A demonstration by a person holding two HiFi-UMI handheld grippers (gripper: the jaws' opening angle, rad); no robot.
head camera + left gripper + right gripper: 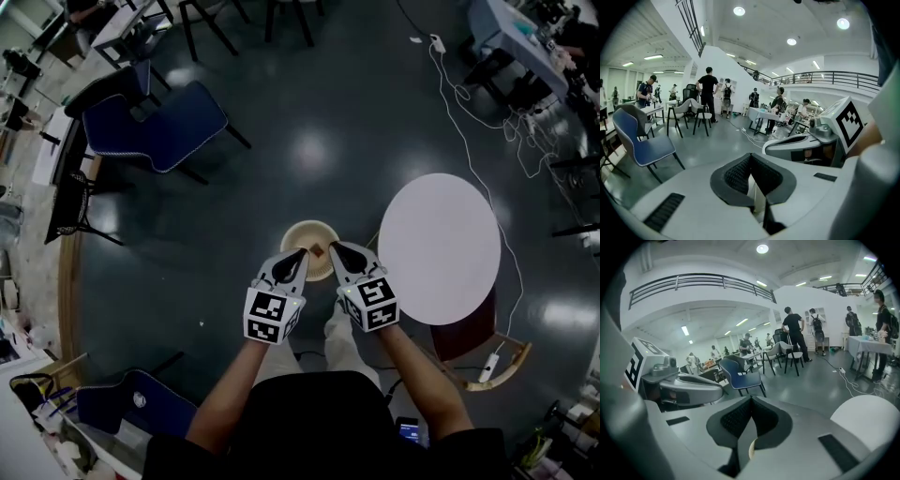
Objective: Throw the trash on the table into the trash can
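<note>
Standing over a round beige trash can (296, 228) on the floor, a person holds the left gripper (301, 254) and the right gripper (335, 247) side by side above its rim. Each pair of jaws is closed tip to tip with nothing gripped, and a small brown scrap (319, 249) shows inside the can between the two tips. Just to the person's right stands the white round table (439, 246), and farther across the dark floor (309, 112) a blue chair (155, 127) sits near other furniture.

Open lab hall: mezzanine railing (693, 281), cluttered workbenches (761, 115), blue chairs (159, 127), floor cables (459, 105).
</note>
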